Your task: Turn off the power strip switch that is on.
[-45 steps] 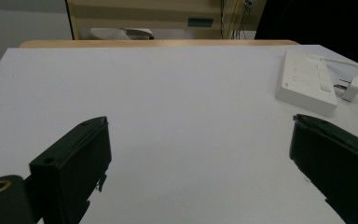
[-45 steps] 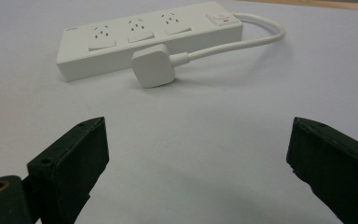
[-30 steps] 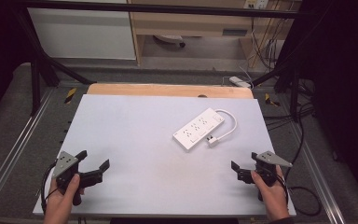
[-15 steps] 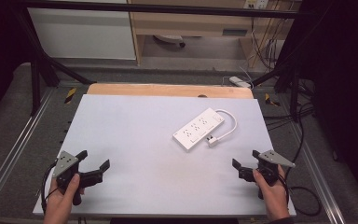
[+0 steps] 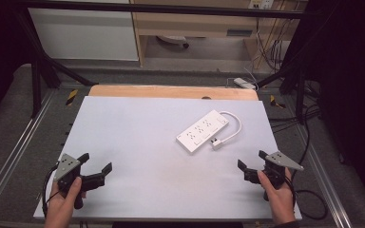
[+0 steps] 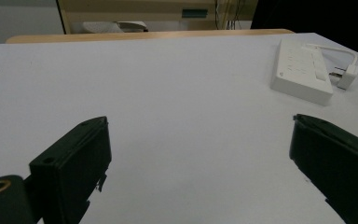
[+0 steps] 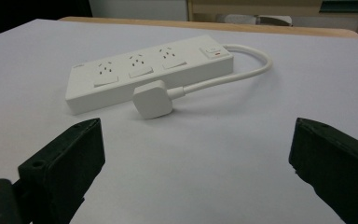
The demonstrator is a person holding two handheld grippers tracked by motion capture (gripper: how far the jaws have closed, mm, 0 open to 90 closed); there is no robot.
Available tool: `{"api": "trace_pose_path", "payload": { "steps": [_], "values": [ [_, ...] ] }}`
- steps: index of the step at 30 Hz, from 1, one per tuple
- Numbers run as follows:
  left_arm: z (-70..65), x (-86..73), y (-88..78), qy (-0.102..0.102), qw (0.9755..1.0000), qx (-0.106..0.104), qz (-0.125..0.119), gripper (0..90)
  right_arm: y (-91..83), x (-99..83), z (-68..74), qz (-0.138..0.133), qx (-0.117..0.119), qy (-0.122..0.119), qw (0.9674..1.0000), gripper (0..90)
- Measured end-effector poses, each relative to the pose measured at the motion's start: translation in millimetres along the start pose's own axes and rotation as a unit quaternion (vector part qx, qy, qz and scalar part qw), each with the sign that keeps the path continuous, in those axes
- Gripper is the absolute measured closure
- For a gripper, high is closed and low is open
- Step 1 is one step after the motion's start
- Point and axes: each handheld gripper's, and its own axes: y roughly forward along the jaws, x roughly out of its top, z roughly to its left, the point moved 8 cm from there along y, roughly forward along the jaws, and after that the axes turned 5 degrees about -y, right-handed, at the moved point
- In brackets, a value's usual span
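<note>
Two grippers sit low at the near edge of the table (image 5: 138, 123), one at each corner. The left gripper (image 5: 96, 168) is held in the left hand (image 5: 66, 199), and its jaws are spread wide with nothing between them. The right gripper (image 5: 252, 165) is in the right hand (image 5: 278, 192), and its jaws are spread wide too, also with nothing in them.

The power strip (image 5: 203, 131) lies flat on the table, toward the far right side. Its short white cord (image 5: 234, 124) loops round from one end, and the plug (image 5: 215, 141) rests on the table just beside the strip's long side. In the right gripper view the plug (image 7: 153, 99) is nearest, with the strip (image 7: 149, 72) right behind it. In the left gripper view the strip (image 6: 303, 70) is far off to the right.

Very little has changed in the last second. The left gripper is in the same spot. The right gripper has slid a tiny bit to the right and is otherwise the same. The strip, cord and plug have not moved at all.

So I think the work has not really begun. Both tools look ready, and the right one is closer to the plug, so it seems the likely one to reach first.
</note>
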Motion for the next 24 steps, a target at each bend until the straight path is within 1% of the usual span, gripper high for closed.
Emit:
{"api": "trace_pose_path", "payload": {
  "steps": [5, 10, 16, 17, 24],
  "values": [
    [-0.1, -0.5, 0.1, 0.001, 1.0000, 0.000, 0.001, 5.3, -2.2, 5.8, 1.2, -0.010, -0.001, -0.001, 0.9999, 2.9],
    [-0.3, -0.7, 0.3, 0.002, 1.0000, 0.000, 0.002, 5.3, -4.8, 11.4, 4.1, -0.018, 0.003, 0.000, 0.9998, 2.6],
    [-0.1, -1.3, 0.2, 0.002, 1.0000, 0.000, 0.003, 5.3, -6.8, 16.7, 6.7, -0.025, 0.010, 0.011, 0.9996, 2.5],
    [-0.1, -1.3, 0.2, 0.002, 1.0000, 0.000, 0.003, 5.3, -7.0, 17.6, 6.6, -0.027, 0.011, 0.007, 0.9996, 2.3],
    [-0.4, -2.1, 0.4, 0.002, 1.0000, 0.000, 0.005, 5.3, -8.3, 22.1, 8.6, -0.031, 0.017, 0.005, 0.9994, 2.1]
  ]
}}
